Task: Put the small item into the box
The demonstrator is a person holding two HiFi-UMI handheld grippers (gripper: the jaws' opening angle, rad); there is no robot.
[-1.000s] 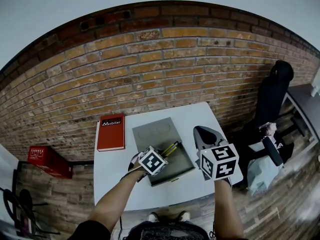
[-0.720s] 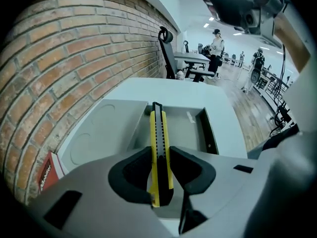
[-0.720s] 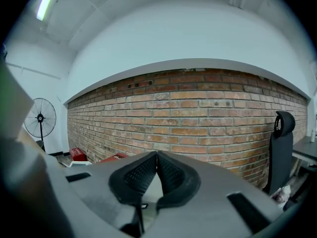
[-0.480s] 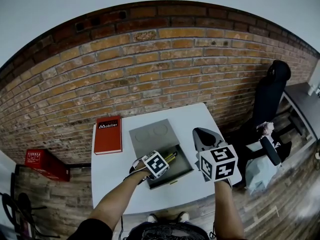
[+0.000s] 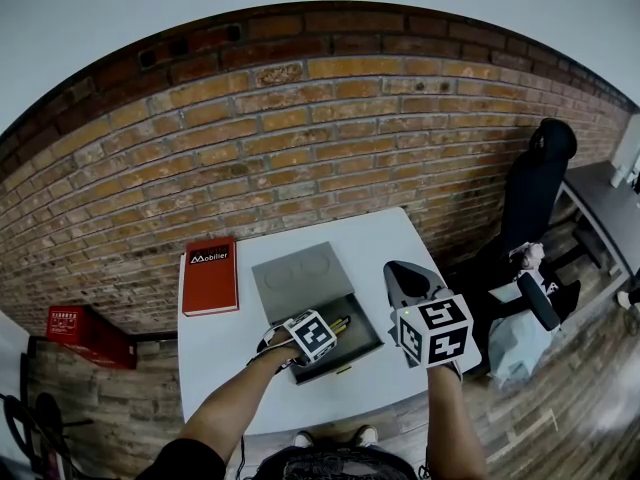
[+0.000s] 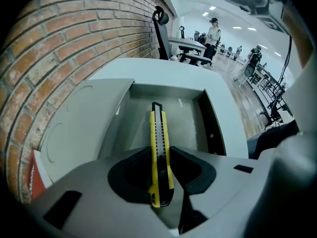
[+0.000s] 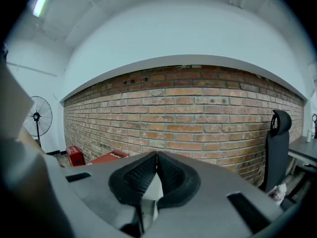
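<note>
Placement step: the left gripper's [image 6: 159, 155] jaws gripped the utility knife [image 6: 157, 128], the box [image 6: 168, 87] just ahead of them; lowering and opening probably remained.

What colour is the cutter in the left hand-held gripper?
Yellow cutter with a black centre strip; clearest in left gripper view.

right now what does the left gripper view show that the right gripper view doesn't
Only the left gripper view: the left gripper shut on the yellow utility knife, with the open grey box just ahead of it, plus a person standing far off. Only the right gripper view: the right gripper shut with nothing in it, a standing fan and a red crate by the wall. Both: the brick wall and the black office chair.
</note>
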